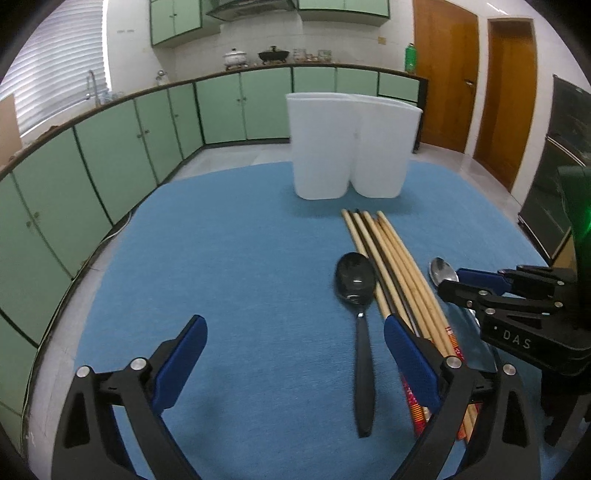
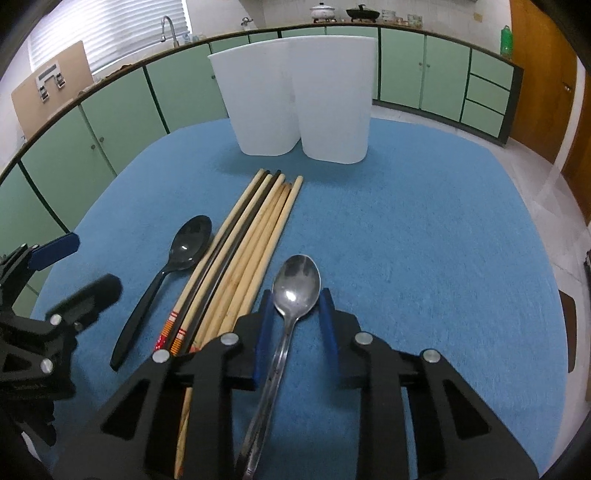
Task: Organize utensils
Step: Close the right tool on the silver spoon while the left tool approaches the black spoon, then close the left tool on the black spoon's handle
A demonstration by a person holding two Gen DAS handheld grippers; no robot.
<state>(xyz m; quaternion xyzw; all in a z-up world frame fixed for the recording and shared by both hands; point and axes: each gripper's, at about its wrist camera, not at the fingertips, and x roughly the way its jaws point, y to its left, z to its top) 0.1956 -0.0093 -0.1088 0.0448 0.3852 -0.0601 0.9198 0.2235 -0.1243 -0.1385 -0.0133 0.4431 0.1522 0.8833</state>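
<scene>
a long run of green cabinets (image 1: 122, 147) with dark trim curves along the wall under a brown counter (image 2: 110, 75), and matching upper cabinets (image 1: 177, 20) hang beside a range hood (image 1: 251, 9) on the white tiled wall. a window (image 1: 59, 66) with pale slatted blinds glows at the left above a tap (image 2: 168, 26), two pots (image 1: 255, 56) and some jars sit on the counter, and a green bottle (image 1: 410, 57) stands at its right end. two brown wooden doors (image 1: 476, 92) close the right side, the floor (image 1: 229, 157) is pale and glossy, and a brown board (image 2: 51, 94) leans at the left of the right wrist view.
</scene>
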